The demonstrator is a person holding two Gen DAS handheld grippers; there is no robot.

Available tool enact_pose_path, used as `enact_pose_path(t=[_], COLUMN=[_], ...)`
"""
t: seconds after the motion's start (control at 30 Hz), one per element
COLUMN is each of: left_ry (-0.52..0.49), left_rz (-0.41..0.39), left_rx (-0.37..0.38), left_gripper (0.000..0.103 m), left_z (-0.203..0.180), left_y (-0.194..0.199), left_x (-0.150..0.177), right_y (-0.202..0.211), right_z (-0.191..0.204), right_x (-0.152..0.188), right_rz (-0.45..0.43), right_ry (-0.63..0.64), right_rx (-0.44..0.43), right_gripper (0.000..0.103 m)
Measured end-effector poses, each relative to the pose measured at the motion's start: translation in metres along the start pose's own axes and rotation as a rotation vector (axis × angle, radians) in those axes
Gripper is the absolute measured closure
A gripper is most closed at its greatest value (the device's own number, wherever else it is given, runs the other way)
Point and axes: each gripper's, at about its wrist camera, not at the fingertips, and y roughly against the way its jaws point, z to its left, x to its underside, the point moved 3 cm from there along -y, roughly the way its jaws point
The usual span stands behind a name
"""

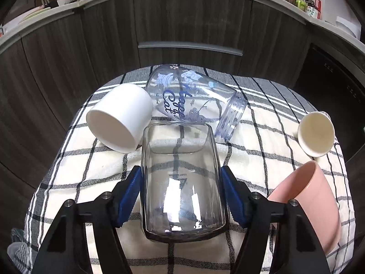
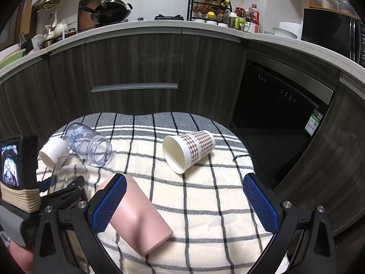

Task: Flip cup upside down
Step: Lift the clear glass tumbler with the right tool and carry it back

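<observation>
1. Clear glass tumbler lies on its side on the checked cloth, clenched between the left gripper pads.
2. Right gripper spread wide, beside the pink cup.
3. Lift before rotating mouth-down; avoid the white cup nearby.

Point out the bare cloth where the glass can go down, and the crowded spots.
Bare cloth lies between the pink cup and the right gripper's far finger, running up to the checked paper cup. Crowded: the far left, where the white cup, printed jar and clear glass cluster.
</observation>
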Motion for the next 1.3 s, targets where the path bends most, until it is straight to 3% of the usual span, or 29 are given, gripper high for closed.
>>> enact_pose_path(t=[0.2, 0.47, 0.87, 1.1, 1.3], left_ry=[-0.018, -0.061, -0.154, -0.202, -0.207], left_rz=[-0.005, -0.001, 0.032, 0.072, 0.073], left_rx=[0.018, 0.043, 0.148, 0.205, 0.235], left_gripper=[0.036, 0.036, 0.036, 0.036, 0.036], left_z=[-0.004, -0.009, -0.035, -0.063, -0.079], left_y=[0.006, 0.044, 0.133, 0.145, 0.14], left_x=[-0.002, 0.011, 0.089, 0.13, 0.143], right_y=[0.006, 0.025, 0.098, 0.128, 0.138], right_z=[0.002, -0.01, -0.052, -0.076, -0.091], right_x=[-0.002, 0.001, 0.039, 0.079, 0.104], right_rz=[-0.008, -0.002, 0.042, 0.1, 0.141], right_ry=[0.005, -0.014, -0.054, -0.064, -0.095], right_rx=[0.002, 0.005, 0.017, 0.042, 0.054], right_gripper=[0.001, 0.001, 0.001, 0.001, 0.001])
